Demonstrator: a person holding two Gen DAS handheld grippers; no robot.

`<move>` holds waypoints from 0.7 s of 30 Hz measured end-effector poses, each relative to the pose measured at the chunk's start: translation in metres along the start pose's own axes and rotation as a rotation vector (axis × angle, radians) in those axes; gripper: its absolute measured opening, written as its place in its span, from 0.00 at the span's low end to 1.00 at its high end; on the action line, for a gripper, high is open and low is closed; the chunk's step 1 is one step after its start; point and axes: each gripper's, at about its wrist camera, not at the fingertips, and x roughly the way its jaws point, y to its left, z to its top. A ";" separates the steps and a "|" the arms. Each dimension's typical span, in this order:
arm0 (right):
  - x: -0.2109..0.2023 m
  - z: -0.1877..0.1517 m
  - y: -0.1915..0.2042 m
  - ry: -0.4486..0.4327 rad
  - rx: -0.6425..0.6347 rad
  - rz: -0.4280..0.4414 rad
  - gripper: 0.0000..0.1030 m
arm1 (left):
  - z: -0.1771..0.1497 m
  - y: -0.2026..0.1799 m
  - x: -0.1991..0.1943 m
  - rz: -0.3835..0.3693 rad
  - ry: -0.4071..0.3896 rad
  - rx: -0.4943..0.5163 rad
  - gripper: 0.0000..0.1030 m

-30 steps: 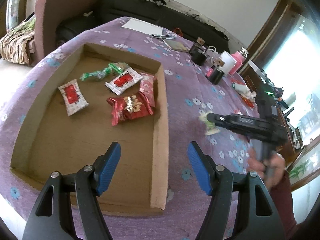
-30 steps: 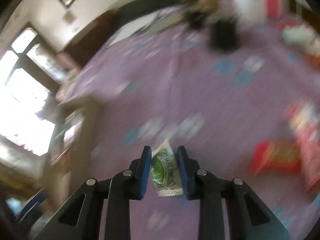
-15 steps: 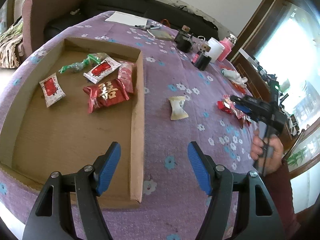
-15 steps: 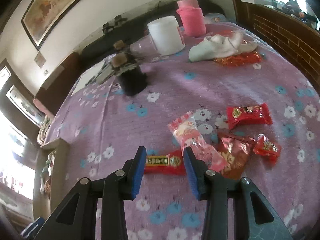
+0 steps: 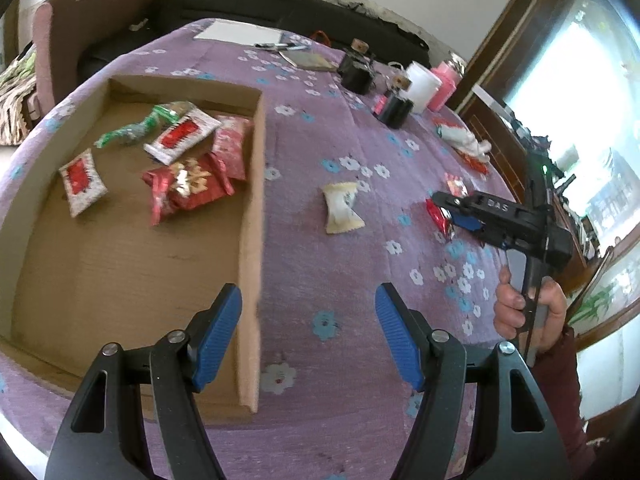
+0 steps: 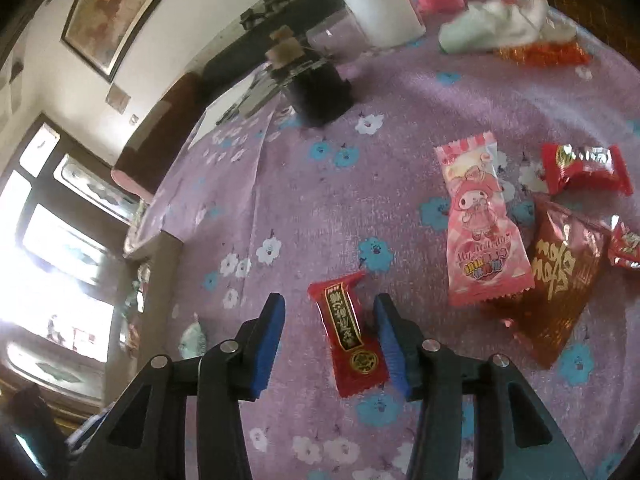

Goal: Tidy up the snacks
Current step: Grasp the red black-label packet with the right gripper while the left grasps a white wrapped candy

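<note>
Right gripper [image 6: 328,336] spread, jaws just opening, straddling red candy packet [image 6: 350,334] flat on the counter [image 6: 320,200], pads not pressing. Left gripper [image 5: 308,336] spread, empty, beside cardboard tray [image 5: 252,240].

A table [image 5: 320,272] covered in a purple cloth with blue and white flowers carries everything. At its left lies a shallow cardboard tray [image 5: 252,240]. On the cloth right of the tray rests a cream candy [image 5: 342,208]. Toward the far edge lie a white sheet of paper [image 5: 240,34], a notebook [image 5: 308,60], two dark jars [image 5: 356,74], a white tub [image 5: 420,84] and a pink bottle [image 5: 444,86]. In the right wrist view a red candy bar [image 6: 350,334], a pink packet [image 6: 480,228], a copper foil packet [image 6: 560,276] and a red wrapped candy [image 6: 584,168] lie near one another on the cloth, with a white cloth [image 6: 496,24] further back.
</note>
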 end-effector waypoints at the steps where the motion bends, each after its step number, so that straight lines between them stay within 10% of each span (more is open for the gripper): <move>1: 0.001 -0.002 0.004 -0.011 -0.024 -0.017 0.49 | 0.000 -0.003 0.001 0.001 0.002 0.011 0.67; 6: 0.007 -0.016 0.026 -0.083 -0.154 -0.146 0.45 | 0.008 -0.020 0.005 0.025 -0.006 0.059 0.67; 9: 0.008 -0.022 0.033 -0.105 -0.199 -0.255 0.19 | 0.020 -0.035 0.018 0.036 -0.005 0.093 0.67; 21: 0.000 -0.018 0.014 -0.127 -0.117 -0.217 0.19 | 0.064 -0.061 0.111 0.171 0.073 0.172 0.60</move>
